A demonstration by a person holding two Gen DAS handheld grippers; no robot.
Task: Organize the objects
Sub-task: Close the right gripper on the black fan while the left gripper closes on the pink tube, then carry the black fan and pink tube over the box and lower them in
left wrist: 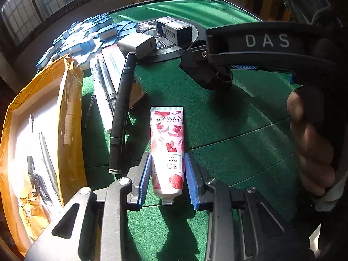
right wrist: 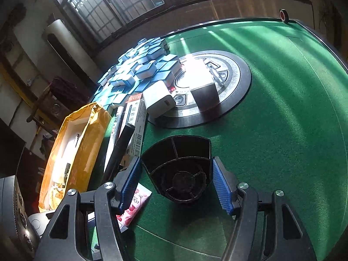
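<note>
A pink flowered L'Occitane hand cream tube lies on the green felt table, cap end toward me. My left gripper is open, with its blue pads on either side of the tube's lower end. A black divided organizer lies tipped on its side between the blue pads of my right gripper, which is open around it. The tube also shows in the right wrist view, at the lower left behind the left finger. The right gripper's body and the organizer show at the upper right of the left wrist view.
An open yellow cardboard box with pens and papers stands at the left. Beside it lie a black marker, pen boxes and a white charger. A heap of blue-and-white tiles and a dark box on a round centre plate lie farther back.
</note>
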